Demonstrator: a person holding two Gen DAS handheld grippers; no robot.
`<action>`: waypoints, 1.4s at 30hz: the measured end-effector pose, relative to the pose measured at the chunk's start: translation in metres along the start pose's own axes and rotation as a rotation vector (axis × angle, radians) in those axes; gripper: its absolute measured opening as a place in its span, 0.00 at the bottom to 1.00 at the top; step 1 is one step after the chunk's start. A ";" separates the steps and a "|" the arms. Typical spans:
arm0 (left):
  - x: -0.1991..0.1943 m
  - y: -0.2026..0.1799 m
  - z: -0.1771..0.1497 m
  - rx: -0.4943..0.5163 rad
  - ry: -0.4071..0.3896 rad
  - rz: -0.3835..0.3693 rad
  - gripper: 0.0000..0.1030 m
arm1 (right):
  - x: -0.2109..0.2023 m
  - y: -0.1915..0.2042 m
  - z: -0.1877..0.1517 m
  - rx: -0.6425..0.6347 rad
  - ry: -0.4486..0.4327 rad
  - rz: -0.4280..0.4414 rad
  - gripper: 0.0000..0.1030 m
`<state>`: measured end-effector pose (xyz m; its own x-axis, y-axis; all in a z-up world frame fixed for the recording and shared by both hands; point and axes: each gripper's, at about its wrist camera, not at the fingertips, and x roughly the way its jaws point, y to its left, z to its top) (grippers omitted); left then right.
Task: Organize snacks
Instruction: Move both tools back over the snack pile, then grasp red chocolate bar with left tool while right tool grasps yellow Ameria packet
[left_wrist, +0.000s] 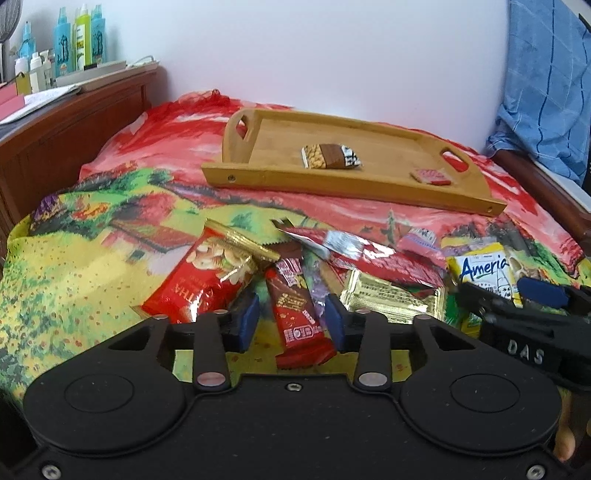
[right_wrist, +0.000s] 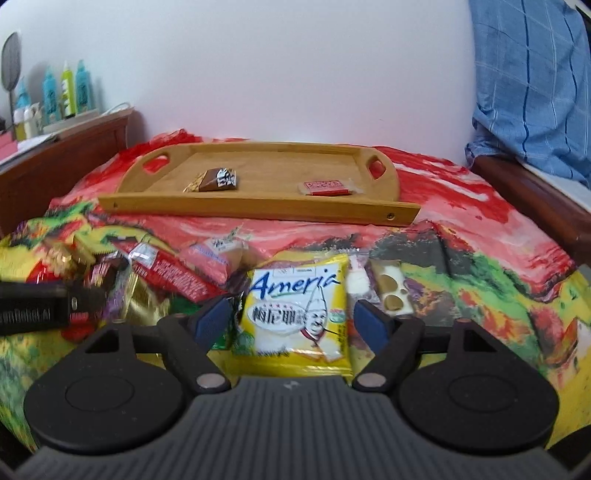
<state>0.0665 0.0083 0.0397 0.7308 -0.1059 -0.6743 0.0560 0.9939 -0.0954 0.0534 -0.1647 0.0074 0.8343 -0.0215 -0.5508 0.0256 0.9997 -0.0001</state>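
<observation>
Nearest us in the left wrist view, the left gripper points down at a heap of snacks on a bed with a bright red, yellow and green cover. Its jaws stand partly spread on either side of a brown bar; we cannot tell whether the pads touch it. A red nut pack lies just left of the bar, a gold packet just right. Beyond the heap sits a wooden tray, holding a nut bar and a small red packet, well apart. The right gripper enters from the right edge.

In the right wrist view, we see the right gripper with jaws spread wide around a yellow packet, pads clear of its sides. The tray lies farther back on the bed. The left gripper's arm shows at the left edge, over the blurred heap.
</observation>
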 end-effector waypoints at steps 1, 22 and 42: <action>0.001 0.000 -0.001 -0.001 0.004 0.002 0.34 | 0.002 0.000 0.000 0.008 0.004 -0.004 0.85; 0.015 -0.010 0.002 0.001 0.005 0.009 0.29 | 0.005 -0.010 -0.001 0.070 -0.014 -0.043 0.82; -0.006 -0.023 0.008 0.048 -0.048 -0.005 0.24 | -0.002 -0.008 0.002 0.070 -0.049 -0.011 0.56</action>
<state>0.0660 -0.0137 0.0513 0.7623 -0.1104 -0.6377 0.0913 0.9938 -0.0630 0.0522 -0.1730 0.0102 0.8599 -0.0351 -0.5092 0.0722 0.9960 0.0533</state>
